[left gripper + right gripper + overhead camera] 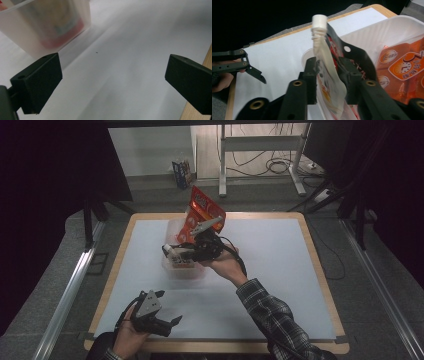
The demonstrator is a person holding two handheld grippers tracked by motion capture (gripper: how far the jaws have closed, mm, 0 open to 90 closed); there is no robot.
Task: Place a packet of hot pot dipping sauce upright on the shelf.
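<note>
A spouted pouch [328,85] with a white cap [319,21] stands upright in a clear plastic tub [387,25], between the jaws of my right gripper [328,62]. The jaws stand a little apart around it and the pads do not look pressed on it. A tall orange-red snack bag [200,212] leans in the far end of the tub [186,270]. My right gripper [172,251] reaches into the tub from the right. My left gripper [170,322] rests open near the table's front edge, with bare white surface between its jaws [112,82].
The tub [27,47] sits just ahead of the left gripper, a red-labelled packet showing through its wall. A wooden rim [320,265] borders the white table top. Black curtains, a desk frame [260,150] and cables lie beyond the far edge.
</note>
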